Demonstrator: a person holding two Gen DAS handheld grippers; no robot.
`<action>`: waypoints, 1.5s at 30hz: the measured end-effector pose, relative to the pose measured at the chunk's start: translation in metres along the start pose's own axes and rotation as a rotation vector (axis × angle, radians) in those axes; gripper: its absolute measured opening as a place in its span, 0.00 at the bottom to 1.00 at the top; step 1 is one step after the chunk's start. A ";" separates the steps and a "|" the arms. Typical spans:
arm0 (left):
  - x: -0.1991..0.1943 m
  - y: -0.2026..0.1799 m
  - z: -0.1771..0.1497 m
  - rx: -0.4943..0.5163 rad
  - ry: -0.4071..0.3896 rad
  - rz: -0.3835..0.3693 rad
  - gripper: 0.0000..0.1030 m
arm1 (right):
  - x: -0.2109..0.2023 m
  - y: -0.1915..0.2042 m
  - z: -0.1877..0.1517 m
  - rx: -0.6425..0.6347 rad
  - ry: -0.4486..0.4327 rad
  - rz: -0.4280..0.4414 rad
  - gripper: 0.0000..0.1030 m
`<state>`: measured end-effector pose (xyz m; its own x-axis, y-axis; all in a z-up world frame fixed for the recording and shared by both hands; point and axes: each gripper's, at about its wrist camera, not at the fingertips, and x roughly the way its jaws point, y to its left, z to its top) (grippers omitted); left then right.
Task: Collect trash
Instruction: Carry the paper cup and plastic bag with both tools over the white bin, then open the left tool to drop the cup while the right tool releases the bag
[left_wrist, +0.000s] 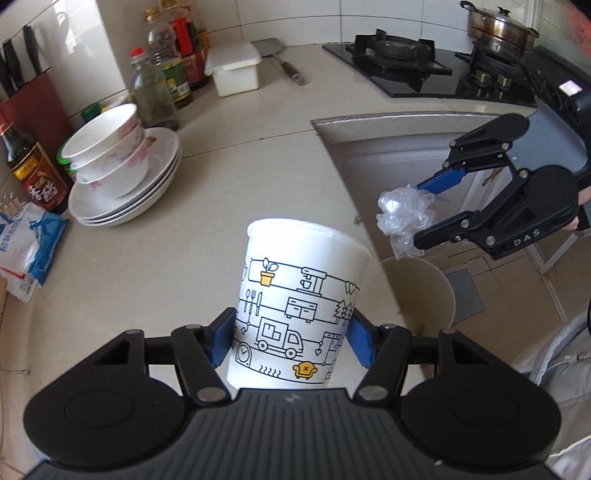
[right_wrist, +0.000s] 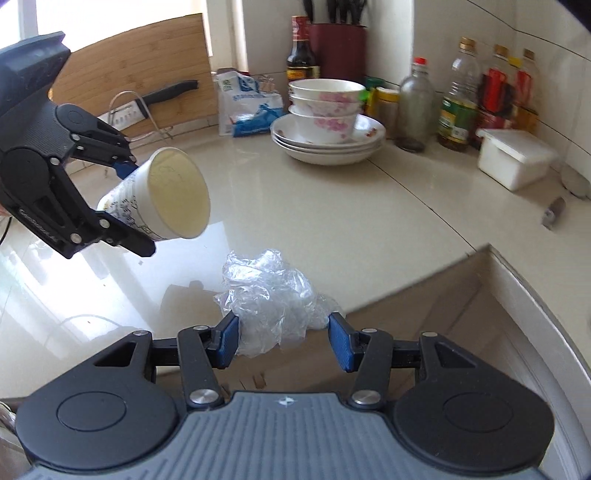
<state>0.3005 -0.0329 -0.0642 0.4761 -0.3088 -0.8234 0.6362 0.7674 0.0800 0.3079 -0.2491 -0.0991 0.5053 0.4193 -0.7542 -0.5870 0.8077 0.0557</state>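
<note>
Beyond the tabletop's (left_wrist: 221, 192) front edge, a bin (left_wrist: 424, 291) stands on the floor, nearer the right gripper (left_wrist: 417, 214), whose jaws clamp crumpled plastic (left_wrist: 404, 210) almost above its rim. Left gripper (left_wrist: 291, 339) jaws clamp the paper cup (left_wrist: 299, 295) over the tabletop edge, mouth tipped forward; I judge it must travel further right.
</note>
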 end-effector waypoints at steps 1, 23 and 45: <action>0.002 -0.009 0.005 0.007 -0.006 -0.010 0.61 | -0.003 -0.008 -0.012 0.027 0.011 -0.019 0.54; 0.069 -0.137 0.052 -0.053 0.028 -0.069 0.61 | 0.060 -0.090 -0.161 0.263 0.237 -0.221 0.83; 0.245 -0.205 0.042 -0.146 0.241 -0.093 0.61 | 0.008 -0.095 -0.194 0.357 0.196 -0.271 0.96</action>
<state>0.3121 -0.2899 -0.2582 0.2503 -0.2528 -0.9346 0.5679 0.8201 -0.0697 0.2449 -0.4033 -0.2371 0.4612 0.1158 -0.8797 -0.1800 0.9830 0.0350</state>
